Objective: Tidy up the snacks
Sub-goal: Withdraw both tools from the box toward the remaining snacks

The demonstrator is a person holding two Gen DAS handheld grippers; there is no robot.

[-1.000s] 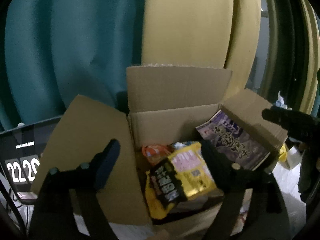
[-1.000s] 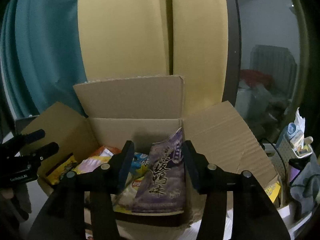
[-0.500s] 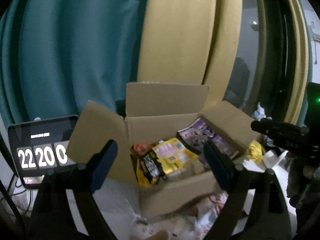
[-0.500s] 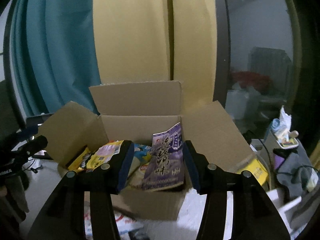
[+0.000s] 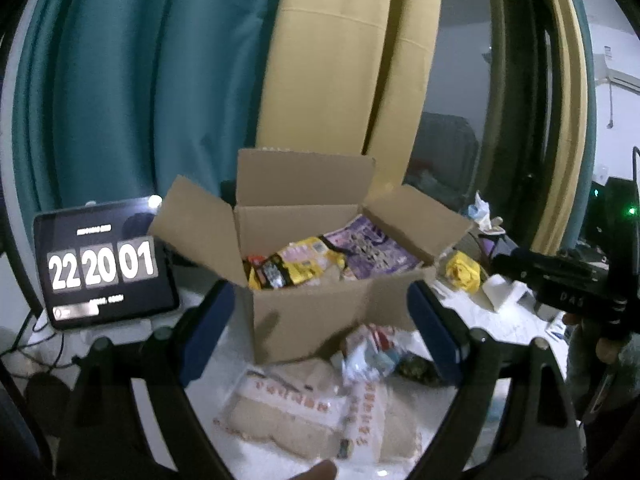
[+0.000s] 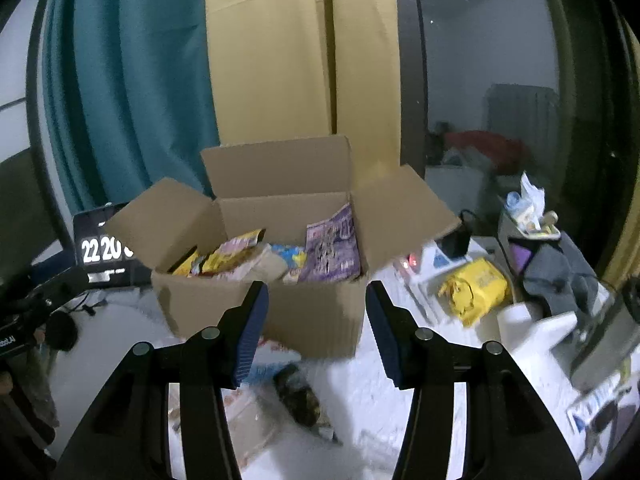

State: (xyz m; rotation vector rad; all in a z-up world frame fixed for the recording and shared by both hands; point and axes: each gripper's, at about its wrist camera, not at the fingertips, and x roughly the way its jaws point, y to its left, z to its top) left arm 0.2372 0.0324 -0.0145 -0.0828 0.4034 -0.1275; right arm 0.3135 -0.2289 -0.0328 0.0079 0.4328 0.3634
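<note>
Several snack bags are already packed in the open box [image 5: 320, 312] ahead of both grippers (left gripper [image 5: 320, 332] wide open, right gripper [image 6: 316, 332] half open, neither holding anything), while more snack packets [image 5: 320, 404] remain unsorted on the counter [image 5: 492, 320] beneath them.

An open cardboard box [image 5: 312, 320] stands upright, flaps spread; inside it a purple snack bag [image 5: 368, 250] leans at the right and a yellow-black snack packet [image 5: 294, 268] at the left. Pale snack packs [image 5: 304, 408] lie flat just before the box
</note>
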